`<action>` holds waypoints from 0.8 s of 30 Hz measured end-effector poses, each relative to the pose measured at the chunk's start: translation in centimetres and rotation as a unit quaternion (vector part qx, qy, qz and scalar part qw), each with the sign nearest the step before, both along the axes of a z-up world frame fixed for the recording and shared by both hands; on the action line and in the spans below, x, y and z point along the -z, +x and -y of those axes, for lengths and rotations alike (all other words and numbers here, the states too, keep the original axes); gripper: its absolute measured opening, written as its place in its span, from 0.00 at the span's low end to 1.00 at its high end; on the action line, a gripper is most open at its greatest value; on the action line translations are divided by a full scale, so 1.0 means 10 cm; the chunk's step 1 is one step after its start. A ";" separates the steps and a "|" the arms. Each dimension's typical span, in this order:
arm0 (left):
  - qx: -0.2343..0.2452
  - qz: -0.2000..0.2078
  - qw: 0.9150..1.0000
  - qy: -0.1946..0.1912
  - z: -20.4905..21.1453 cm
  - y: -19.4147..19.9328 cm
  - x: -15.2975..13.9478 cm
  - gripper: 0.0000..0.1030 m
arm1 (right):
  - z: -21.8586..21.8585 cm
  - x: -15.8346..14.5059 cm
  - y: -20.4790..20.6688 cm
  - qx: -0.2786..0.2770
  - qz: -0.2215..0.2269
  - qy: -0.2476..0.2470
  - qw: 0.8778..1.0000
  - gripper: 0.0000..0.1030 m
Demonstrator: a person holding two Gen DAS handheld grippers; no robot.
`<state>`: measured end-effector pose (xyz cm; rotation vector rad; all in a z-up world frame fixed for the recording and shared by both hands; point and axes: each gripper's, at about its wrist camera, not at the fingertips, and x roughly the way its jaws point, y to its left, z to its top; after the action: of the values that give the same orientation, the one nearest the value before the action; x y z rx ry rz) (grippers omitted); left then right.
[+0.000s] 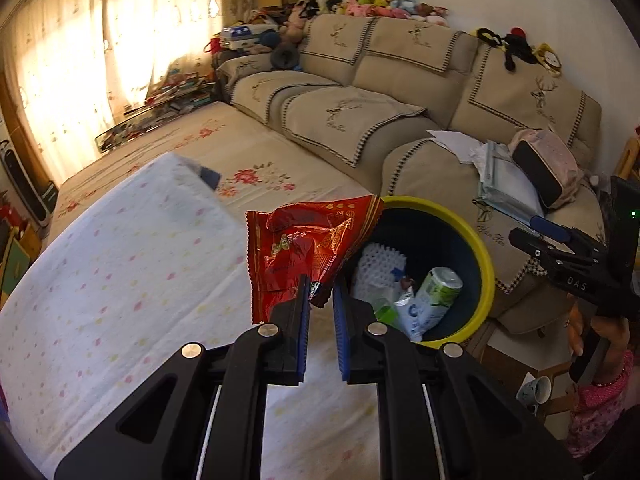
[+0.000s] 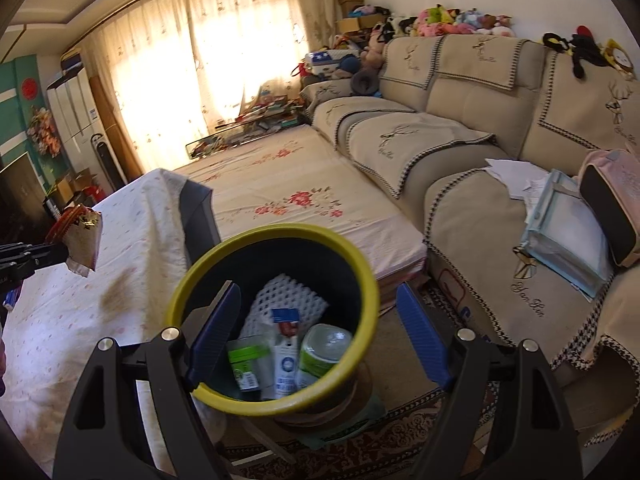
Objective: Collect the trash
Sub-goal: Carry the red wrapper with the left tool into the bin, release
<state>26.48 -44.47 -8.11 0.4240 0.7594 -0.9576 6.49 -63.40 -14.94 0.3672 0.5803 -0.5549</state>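
A crumpled red snack wrapper (image 1: 308,248) hangs in the air, with my left gripper (image 1: 320,288) shut on its lower corner. It hovers over the table edge, just left of the yellow-rimmed dark bin (image 1: 486,272). The right wrist view shows the same wrapper (image 2: 82,236) at far left, pinched by the left gripper (image 2: 40,256). My right gripper (image 2: 320,292) is open above the bin (image 2: 276,404), nothing between its blue pads (image 2: 216,332). Inside the bin lie a white foam net (image 2: 288,296), a green-white can (image 2: 320,348) and a tube (image 2: 286,356).
A table under a white dotted cloth (image 1: 120,264) fills the left. Beyond the bin is a beige sofa (image 1: 400,64) with papers and a pink bag (image 1: 548,168). A hand (image 1: 600,332) holds the right gripper (image 1: 528,232); a mug (image 1: 536,390) sits below it.
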 end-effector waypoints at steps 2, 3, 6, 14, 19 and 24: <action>0.021 -0.002 1.000 0.004 0.24 -0.11 0.01 0.12 | 0.09 -0.01 -0.11 0.014 0.001 -0.002 1.000 0.74; 0.031 -0.003 0.999 0.006 0.36 -0.17 0.03 0.12 | 0.13 0.00 -0.16 0.020 0.002 -0.001 1.000 0.74; 0.056 -0.009 0.998 0.014 0.69 -0.31 0.09 0.12 | 0.27 0.03 -0.29 0.034 0.006 0.008 0.999 0.74; 0.088 -0.027 0.994 0.051 1.41 -0.45 0.45 0.21 | 0.50 0.14 -0.47 0.052 0.006 0.021 0.998 0.74; 0.067 -0.032 0.993 0.093 1.62 -0.40 0.74 0.55 | 0.55 0.17 -0.48 0.055 0.004 0.025 0.998 0.74; 0.039 -0.031 0.994 0.098 1.36 -0.39 0.73 0.67 | 0.48 0.15 -0.46 0.050 0.002 0.024 0.998 0.74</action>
<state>22.56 -58.08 -15.43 0.6008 0.9021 -0.9774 1.89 -68.17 -16.43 0.4449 0.5754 -0.6372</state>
